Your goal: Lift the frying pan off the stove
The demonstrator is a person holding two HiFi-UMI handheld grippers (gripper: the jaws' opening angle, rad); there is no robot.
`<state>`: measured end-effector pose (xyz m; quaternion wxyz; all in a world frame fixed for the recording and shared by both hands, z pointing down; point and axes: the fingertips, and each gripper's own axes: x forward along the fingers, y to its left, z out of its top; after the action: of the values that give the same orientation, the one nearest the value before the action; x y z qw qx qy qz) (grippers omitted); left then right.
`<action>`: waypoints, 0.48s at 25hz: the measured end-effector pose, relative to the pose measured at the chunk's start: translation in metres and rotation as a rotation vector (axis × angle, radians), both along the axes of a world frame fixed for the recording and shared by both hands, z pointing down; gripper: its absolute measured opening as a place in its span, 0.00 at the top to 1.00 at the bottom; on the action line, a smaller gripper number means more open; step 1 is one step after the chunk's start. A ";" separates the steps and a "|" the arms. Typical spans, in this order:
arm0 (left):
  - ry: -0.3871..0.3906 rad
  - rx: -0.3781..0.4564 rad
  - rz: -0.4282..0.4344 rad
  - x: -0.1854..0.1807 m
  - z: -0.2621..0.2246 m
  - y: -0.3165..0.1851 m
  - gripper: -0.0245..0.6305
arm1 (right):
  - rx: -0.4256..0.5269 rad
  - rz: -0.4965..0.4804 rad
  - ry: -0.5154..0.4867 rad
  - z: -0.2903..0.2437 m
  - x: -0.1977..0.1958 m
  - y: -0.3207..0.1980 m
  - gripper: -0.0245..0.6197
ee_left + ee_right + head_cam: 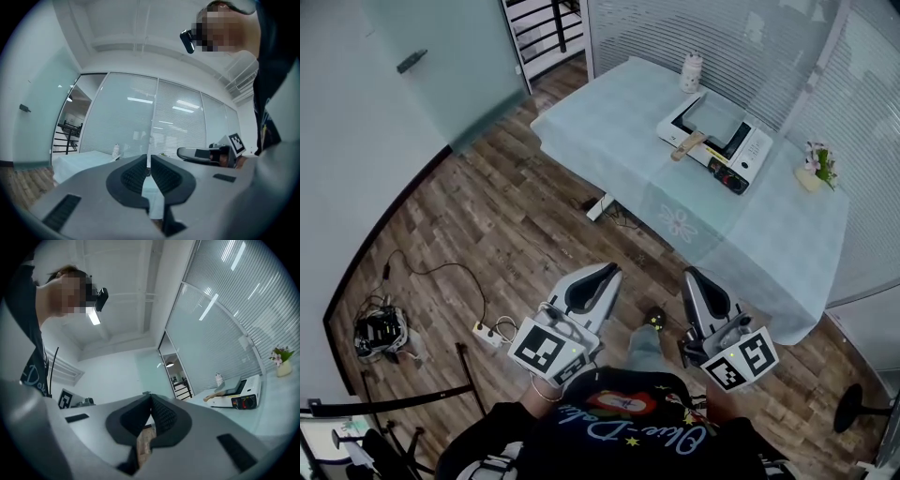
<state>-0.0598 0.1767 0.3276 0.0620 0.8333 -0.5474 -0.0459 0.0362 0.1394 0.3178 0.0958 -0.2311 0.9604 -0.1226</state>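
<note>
A grey square frying pan (715,116) with a wooden handle (687,145) sits on a white portable stove (748,150) on the far table (609,122), which has a pale blue cloth. Both grippers are held near the person's body, well short of the table and over the wooden floor. My left gripper (605,272) is shut and holds nothing; its jaws meet in the left gripper view (149,168). My right gripper (694,277) is also shut and empty (150,401). The right gripper view shows the stove (240,399) and pan handle (213,396) far off at the right.
A white bottle (691,72) stands behind the stove and a small flower pot (815,170) at the table's right end. On the floor lie a power strip (600,206) by the table, another strip (490,333) and a cable bundle (380,330). Glass walls enclose the table.
</note>
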 end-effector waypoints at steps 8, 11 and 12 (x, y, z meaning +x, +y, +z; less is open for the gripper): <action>0.014 -0.026 0.057 0.012 0.010 -0.067 0.95 | -0.058 0.030 -0.006 0.020 0.011 -0.061 0.96; 0.012 -0.030 0.068 0.015 0.011 -0.089 0.95 | -0.067 0.033 -0.016 0.021 0.012 -0.080 0.96; 0.012 -0.032 0.072 0.016 0.011 -0.095 0.95 | -0.068 0.032 -0.016 0.021 0.013 -0.086 0.96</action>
<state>-0.0439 0.0817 0.3386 0.0804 0.8510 -0.5174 -0.0399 0.0492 0.0534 0.3390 0.0975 -0.2486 0.9511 -0.1554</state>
